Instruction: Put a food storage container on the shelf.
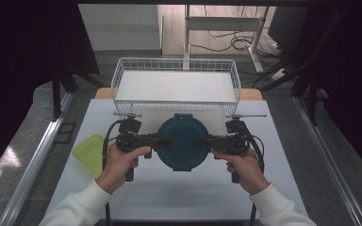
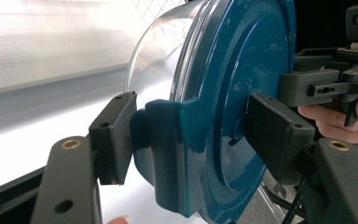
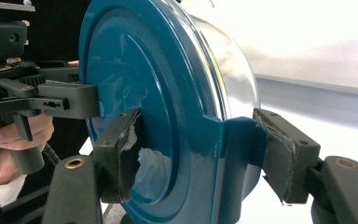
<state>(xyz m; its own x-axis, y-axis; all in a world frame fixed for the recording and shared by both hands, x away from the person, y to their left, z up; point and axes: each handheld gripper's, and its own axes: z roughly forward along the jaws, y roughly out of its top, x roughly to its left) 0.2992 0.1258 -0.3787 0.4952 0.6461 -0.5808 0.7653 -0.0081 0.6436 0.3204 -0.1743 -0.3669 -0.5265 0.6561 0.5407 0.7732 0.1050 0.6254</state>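
Together, both grippers carry a round clear container with a dark teal lid [image 1: 181,141] above the white table [image 1: 169,197]. Left gripper [image 1: 159,141] and right gripper [image 1: 206,141] each clamp, half-open, across a lid latch tab.

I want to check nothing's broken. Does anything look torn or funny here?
Yes. The pad on the right claw, seen in the right gripper view, looks torn and ragged where it presses the blue lid. The container itself looks whole.
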